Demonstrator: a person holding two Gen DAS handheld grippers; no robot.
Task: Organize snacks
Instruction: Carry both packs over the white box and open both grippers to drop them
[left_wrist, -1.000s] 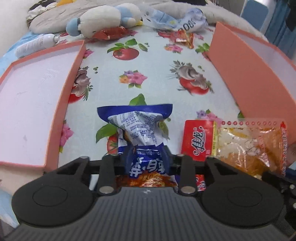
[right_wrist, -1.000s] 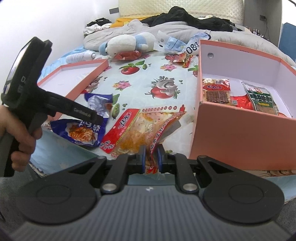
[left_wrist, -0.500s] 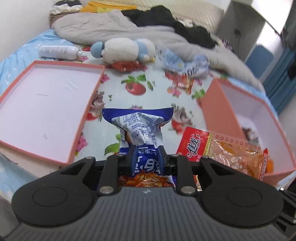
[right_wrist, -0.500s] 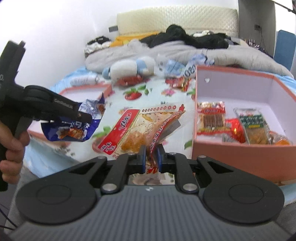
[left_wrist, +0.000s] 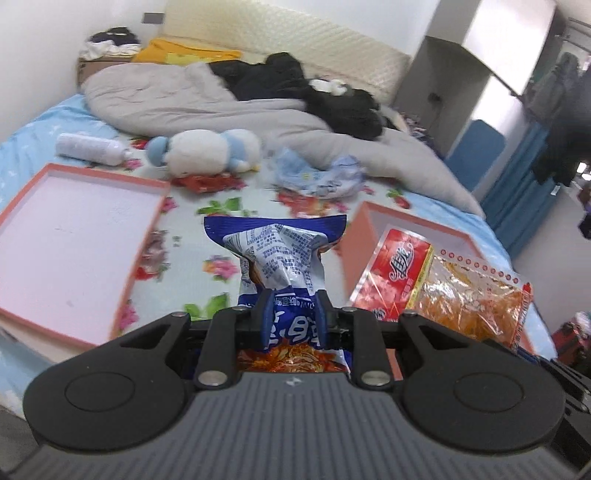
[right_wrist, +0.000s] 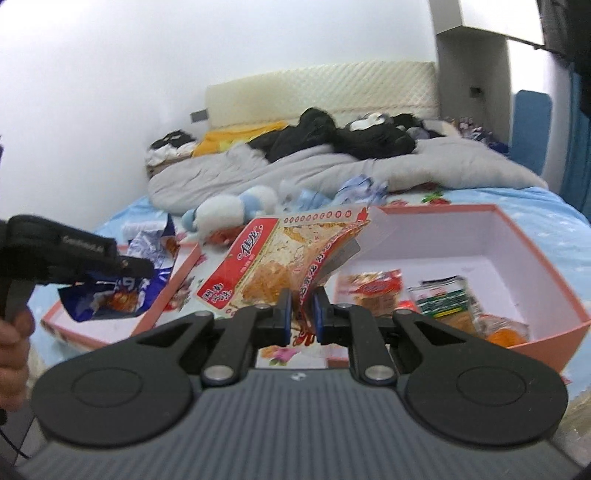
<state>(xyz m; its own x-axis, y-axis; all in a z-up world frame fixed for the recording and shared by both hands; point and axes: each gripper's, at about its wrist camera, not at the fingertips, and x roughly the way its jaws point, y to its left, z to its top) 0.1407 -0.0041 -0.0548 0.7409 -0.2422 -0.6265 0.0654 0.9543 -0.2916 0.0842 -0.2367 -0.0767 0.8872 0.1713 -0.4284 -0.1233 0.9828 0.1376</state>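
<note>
My left gripper (left_wrist: 291, 315) is shut on a blue snack bag (left_wrist: 280, 254) and holds it up above the floral bedsheet; the bag also shows in the right wrist view (right_wrist: 122, 288). My right gripper (right_wrist: 301, 314) is shut on a red and clear snack bag (right_wrist: 280, 258) with orange pieces, held in the air just left of the open pink box (right_wrist: 535, 258). That bag also shows at the right of the left wrist view (left_wrist: 443, 284). The box holds several snack packets (right_wrist: 439, 299).
The pink box lid (left_wrist: 66, 236) lies open-side up on the left of the bed. A plush toy (left_wrist: 207, 149), a white bottle (left_wrist: 88, 147), crumpled wrappers (left_wrist: 317, 177) and a grey duvet (left_wrist: 221, 99) lie farther back.
Both grippers have risen from the bed with their bags. The views now look higher across the bed, and the right gripper's bag is nearer the box.
</note>
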